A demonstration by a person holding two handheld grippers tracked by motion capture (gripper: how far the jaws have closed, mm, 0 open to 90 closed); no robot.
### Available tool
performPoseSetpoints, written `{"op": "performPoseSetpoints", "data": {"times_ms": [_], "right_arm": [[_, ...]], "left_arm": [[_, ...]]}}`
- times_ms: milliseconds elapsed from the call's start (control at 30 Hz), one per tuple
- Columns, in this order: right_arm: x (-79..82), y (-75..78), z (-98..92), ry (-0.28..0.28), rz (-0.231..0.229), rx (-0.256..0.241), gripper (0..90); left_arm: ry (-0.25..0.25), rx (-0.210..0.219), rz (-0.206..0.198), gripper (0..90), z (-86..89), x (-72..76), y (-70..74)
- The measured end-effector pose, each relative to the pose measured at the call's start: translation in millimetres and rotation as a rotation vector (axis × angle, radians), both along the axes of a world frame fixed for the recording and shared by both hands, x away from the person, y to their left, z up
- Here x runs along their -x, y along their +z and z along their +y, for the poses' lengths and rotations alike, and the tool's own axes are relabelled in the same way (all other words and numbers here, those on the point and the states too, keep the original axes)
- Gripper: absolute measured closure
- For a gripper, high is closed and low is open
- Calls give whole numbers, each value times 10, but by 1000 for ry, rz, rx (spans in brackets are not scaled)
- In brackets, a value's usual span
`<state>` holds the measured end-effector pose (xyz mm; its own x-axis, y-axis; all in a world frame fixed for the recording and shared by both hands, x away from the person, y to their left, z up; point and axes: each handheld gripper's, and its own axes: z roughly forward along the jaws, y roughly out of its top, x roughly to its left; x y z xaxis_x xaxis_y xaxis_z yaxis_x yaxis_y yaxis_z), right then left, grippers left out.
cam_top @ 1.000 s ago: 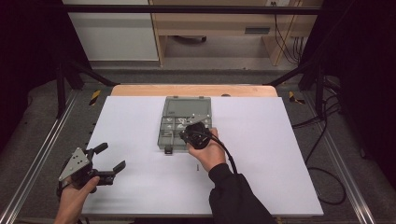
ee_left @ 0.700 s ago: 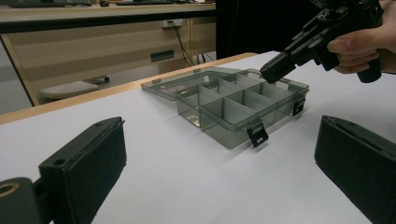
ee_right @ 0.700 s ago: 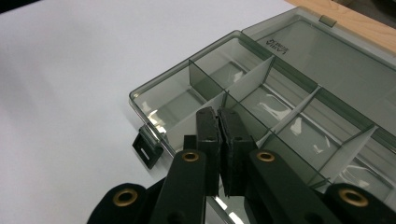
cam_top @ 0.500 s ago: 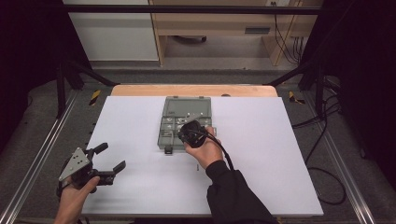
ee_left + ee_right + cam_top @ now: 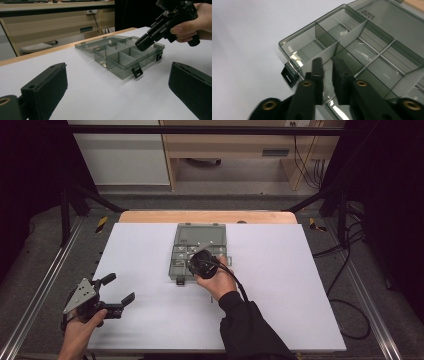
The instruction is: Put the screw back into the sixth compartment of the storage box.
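Observation:
A smoky clear organiser box (image 5: pixel 176 265) lies open on the white table, its lid (image 5: pixel 200 234) folded back and its compartments looking empty. My right gripper (image 5: pixel 193 264) hangs over the box's near left part, tips angled down into a front compartment (image 5: pixel 307 50). In the right gripper view its jaws (image 5: pixel 327 61) stand almost together with a slim gap, and I make out nothing between them. The left gripper view has it (image 5: pixel 141 46) above the box (image 5: pixel 117 68). My left gripper (image 5: pixel 118 288) is wide open at the table's near left, aimed at the box (image 5: pixel 118 66).
Two black latches hang from the box's front wall (image 5: pixel 137 71) (image 5: pixel 290 76). The white table (image 5: pixel 300 285) ends in a wooden strip (image 5: pixel 150 216) at the back. Metal rails (image 5: pixel 40 295) run along both sides, and cables (image 5: pixel 350 270) lie on the floor at right.
My right gripper has slid a little to the left over the box. The left gripper and the box have not moved.

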<state>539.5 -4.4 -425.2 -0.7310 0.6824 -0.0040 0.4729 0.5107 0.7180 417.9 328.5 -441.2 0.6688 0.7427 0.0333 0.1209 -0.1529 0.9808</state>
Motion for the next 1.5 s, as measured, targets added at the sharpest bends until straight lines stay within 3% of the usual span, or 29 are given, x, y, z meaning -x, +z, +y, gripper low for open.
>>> {"op": "performPoseSetpoints", "data": {"times_ms": [133, 167, 200, 300, 333, 433, 467, 633, 967, 1067, 1333, 1500], "right_arm": [[39, 57, -50, -3, -24, -17, 674], [47, 70, -64, 0, -31, -8, 652], [102, 122, -88, -19, -29, -1, 560], [154, 155, -120, -7, -36, 18, 492], [215, 176, -148, -10, -33, 24, 412], [277, 191, -191, -13, -37, 35, 345], [330, 198, -232, -17, -36, 53, 270], [473, 206, -341, -35, -2, 54, 169], [691, 137, -493, -63, 62, 95, 145], [712, 134, -509, -62, 69, 106, 146], [762, 100, -510, -72, 142, 146, 124], [770, 48, -516, -61, 161, 165, 155]], "left_arm": [[4, 3, 2, 21, 10, 3, 5], [6, 4, 2, 21, 12, 2, 4], [5, 3, 2, 21, 9, 3, 4], [3, 1, -1, 21, 3, 1, 1], [2, -3, 1, 21, 1, 2, 4], [3, -3, 0, 21, 2, 3, 4], [4, 1, -2, 21, 1, 0, 1], [4, -2, 3, 21, 0, 4, -2], [6, 6, 3, 20, 9, 3, 3], [3, 3, 4, 20, 7, 4, 3], [1, 7, 1, 19, -1, 0, -1], [3, 10, 4, 19, 8, 2, 2]]}}
